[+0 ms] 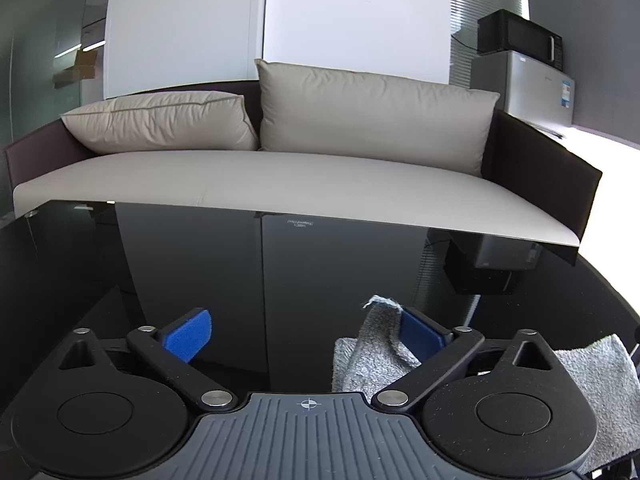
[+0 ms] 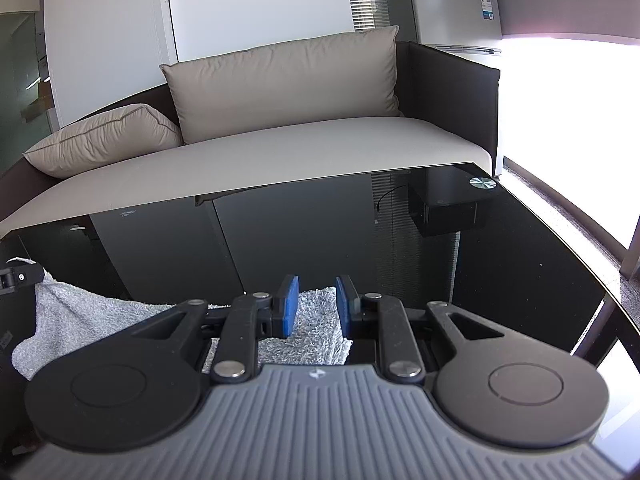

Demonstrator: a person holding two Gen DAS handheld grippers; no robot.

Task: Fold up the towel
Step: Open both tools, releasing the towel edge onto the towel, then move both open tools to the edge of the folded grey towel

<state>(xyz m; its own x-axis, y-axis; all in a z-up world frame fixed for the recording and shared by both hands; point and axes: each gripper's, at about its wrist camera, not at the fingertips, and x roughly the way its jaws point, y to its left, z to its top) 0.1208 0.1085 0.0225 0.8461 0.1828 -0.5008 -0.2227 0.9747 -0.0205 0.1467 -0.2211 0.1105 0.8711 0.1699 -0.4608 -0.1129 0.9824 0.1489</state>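
- The towel (image 1: 372, 356), grey and fluffy, lies on the glossy black surface (image 1: 248, 280) near its front edge, on the side away from the sofa (image 1: 304, 184).
- Seen from the left wrist, the left gripper (image 1: 306, 334) has its fingers spread wide, with nothing pressed between them.
- One corner of the towel stands up in a peak against the inner face of the right-hand blue pad (image 1: 420, 336); the left-hand pad is bare, well apart from the cloth.
- More of the towel spreads out on the surface to the right of that gripper, behind its black linkage.
- Seen from the right wrist, the right gripper (image 2: 316, 306) has its fingers drawn in close with a narrow gap between the blue pads.
- The towel (image 2: 316, 328) lies under that gap; the pads do not visibly pinch it, so the fingers read as slightly parted, gripping nothing.
- To the left of the right gripper the towel bunches up in a rumpled mound, where a black part of the other gripper touches it.
- Beyond the surface stands the sofa, with two beige cushions.
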